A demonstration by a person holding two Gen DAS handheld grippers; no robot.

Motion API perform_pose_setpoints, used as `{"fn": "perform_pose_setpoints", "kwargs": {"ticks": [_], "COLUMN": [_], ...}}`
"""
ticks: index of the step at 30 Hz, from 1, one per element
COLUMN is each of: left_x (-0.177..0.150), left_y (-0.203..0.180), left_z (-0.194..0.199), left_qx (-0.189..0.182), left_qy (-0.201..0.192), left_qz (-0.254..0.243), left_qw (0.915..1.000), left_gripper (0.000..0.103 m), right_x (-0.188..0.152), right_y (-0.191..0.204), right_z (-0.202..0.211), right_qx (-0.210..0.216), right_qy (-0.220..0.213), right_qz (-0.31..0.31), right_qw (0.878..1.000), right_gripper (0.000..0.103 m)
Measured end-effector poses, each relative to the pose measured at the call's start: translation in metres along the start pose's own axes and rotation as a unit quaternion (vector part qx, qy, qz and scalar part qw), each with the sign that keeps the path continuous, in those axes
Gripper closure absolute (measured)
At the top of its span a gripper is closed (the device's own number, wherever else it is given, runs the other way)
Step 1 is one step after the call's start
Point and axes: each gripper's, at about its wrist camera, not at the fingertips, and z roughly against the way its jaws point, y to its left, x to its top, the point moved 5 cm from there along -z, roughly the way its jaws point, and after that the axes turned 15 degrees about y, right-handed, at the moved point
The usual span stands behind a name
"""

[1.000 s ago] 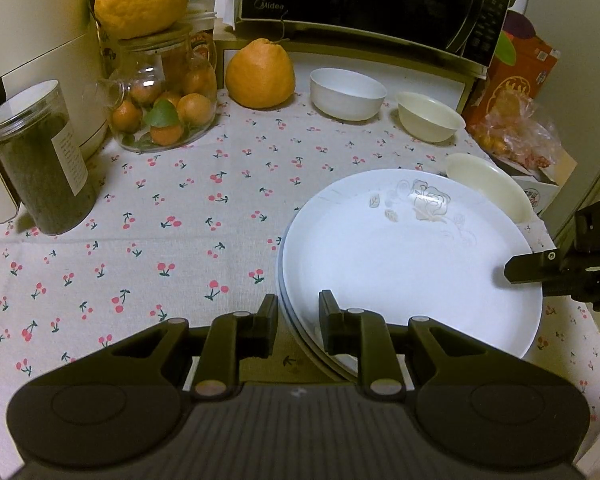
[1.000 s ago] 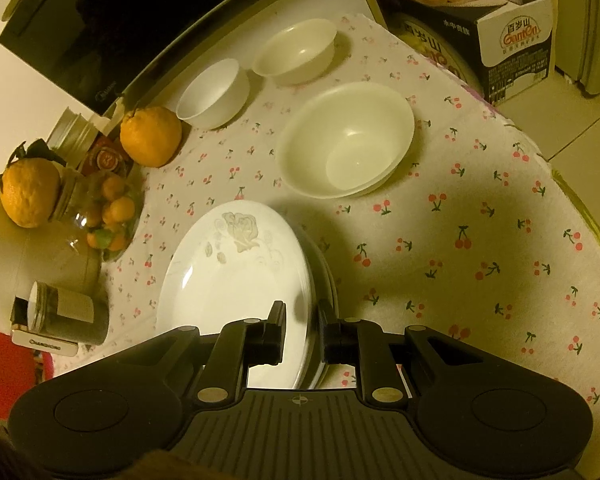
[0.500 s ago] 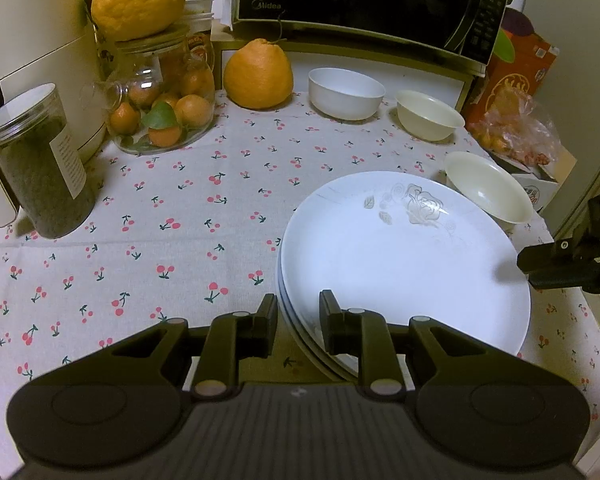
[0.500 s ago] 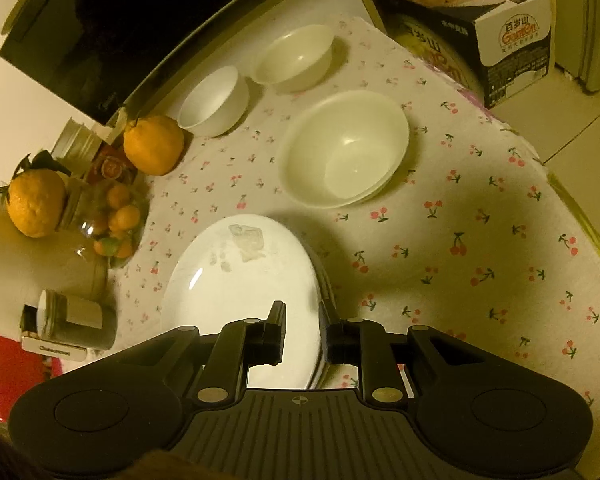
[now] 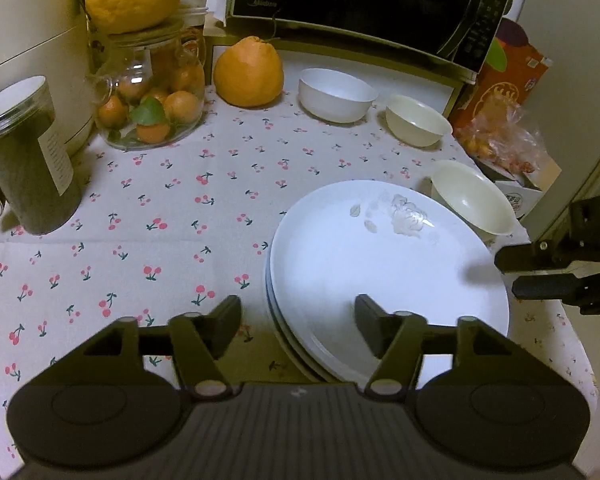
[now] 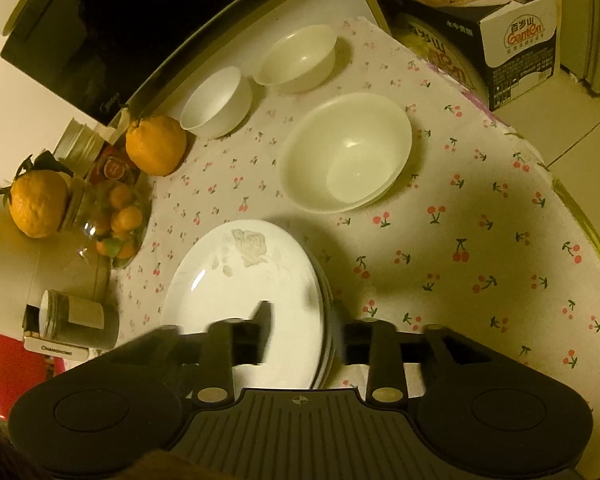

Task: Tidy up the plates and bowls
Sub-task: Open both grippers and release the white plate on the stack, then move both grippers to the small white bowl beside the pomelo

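Left tool (image 5: 298, 318): I've got the jaws wide, straddling the near rim of the stack of glossy white round plates (image 5: 380, 264), gripping nothing. Can't tell from the left wrist view whether a finger touches the rim.

Right tool (image 6: 304, 330): jaws also wide, one finger over the top plate, the other outside the stack's edge (image 6: 260, 280). Nothing held. In the left wrist view it shows at the stack's right rim (image 5: 540, 272), fingers parted.

Stack sits on the desk with the cherry-print cloth (image 5: 140, 208), near the front right. Top plate is smooth and shallow, with a faint embossed flower motif near its far edge.

Bowls:
- Large cream shallow bowl (image 6: 348, 152), just beyond the stack, apart from it. Matte-looking.
- Small cream bowl (image 6: 296, 58) and small white deep bowl (image 6: 216, 100), side by side at the back, in front of the black microwave (image 5: 356, 0).

Other items: bumpy orange citrus fruit (image 5: 248, 72) left of the white bowl; clear glass jar of small oranges (image 5: 152, 100); cylindrical jar with dark contents (image 5: 28, 160) at far left.
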Motion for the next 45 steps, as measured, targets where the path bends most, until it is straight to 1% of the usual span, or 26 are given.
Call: {"fn": "perform_pose_setpoints", "kwargs": {"ticks": [1, 2, 4, 5, 6, 7, 9, 10, 12, 14, 19, 21, 24, 27, 31, 39, 45], "left_x": [0.001, 0.001, 0.002, 0.003, 0.004, 0.004, 0.006, 0.007, 0.008, 0.010, 0.010, 0.012, 0.017, 0.024, 0.036, 0.068, 0.099], "left_y": [0.000, -0.001, -0.001, -0.001, -0.001, 0.000, 0.000, -0.001, 0.000, 0.000, -0.002, -0.003, -0.006, -0.006, -0.006, -0.005, -0.003], "left_z": [0.000, 0.000, -0.001, -0.001, -0.001, -0.001, 0.001, 0.002, 0.003, 0.003, 0.005, 0.008, 0.012, 0.014, 0.017, 0.018, 0.010], "left_qx": [0.000, 0.000, 0.000, 0.001, 0.002, 0.002, 0.006, 0.008, 0.014, 0.016, 0.028, 0.033, 0.042, 0.051, 0.050, 0.065, 0.066], "left_qy": [0.002, 0.004, 0.008, 0.011, 0.013, 0.015, 0.017, 0.016, 0.018, 0.021, 0.028, 0.026, 0.019, 0.016, 0.015, -0.002, -0.008], "left_qz": [0.000, 0.000, 0.002, 0.003, 0.004, 0.005, 0.006, 0.007, 0.009, 0.010, 0.006, 0.004, -0.001, 0.001, 0.013, 0.018, 0.020], "left_qw": [1.0000, 1.0000, 1.0000, 0.9999, 0.9999, 0.9999, 0.9998, 0.9998, 0.9997, 0.9996, 0.9992, 0.9991, 0.9989, 0.9986, 0.9985, 0.9977, 0.9976], "left_gripper": [0.036, 0.034, 0.027, 0.025, 0.021, 0.017, 0.014, 0.010, 0.006, 0.005, 0.003, 0.002, 0.001, 0.001, 0.000, 0.000, 0.000], "right_x": [0.001, 0.001, 0.002, 0.002, 0.003, 0.003, 0.004, 0.004, 0.005, 0.006, 0.006, 0.007, 0.011, 0.019, 0.032, 0.067, 0.099], "right_y": [0.000, 0.000, 0.001, 0.001, 0.002, 0.002, 0.003, 0.005, 0.006, 0.008, 0.015, 0.018, 0.024, 0.029, 0.034, 0.040, 0.046], "right_z": [0.001, 0.002, 0.004, 0.004, 0.005, 0.005, 0.006, 0.007, 0.008, 0.009, 0.010, 0.011, 0.014, 0.019, 0.023, 0.022, 0.016], "right_qx": [-0.001, -0.002, -0.002, -0.001, 0.000, 0.002, 0.005, 0.006, 0.007, 0.008, 0.010, 0.008, 0.007, 0.017, 0.024, 0.040, 0.064], "right_qy": [-0.003, -0.006, -0.011, -0.013, -0.015, -0.017, -0.019, -0.020, -0.023, -0.028, -0.035, -0.036, -0.040, -0.044, -0.048, -0.052, -0.050], "right_qz": [0.003, 0.005, 0.010, 0.012, 0.013, 0.014, 0.019, 0.021, 0.027, 0.032, 0.043, 0.049, 0.053, 0.054, 0.053, 0.046, 0.043], "right_qw": [1.000, 1.000, 1.000, 1.000, 1.000, 1.000, 1.000, 1.000, 0.999, 0.999, 0.998, 0.998, 0.998, 0.997, 0.997, 0.997, 0.996], "right_gripper": [0.053, 0.048, 0.042, 0.037, 0.033, 0.031, 0.027, 0.026, 0.022, 0.018, 0.016, 0.013, 0.013, 0.013, 0.013, 0.012, 0.012]}}
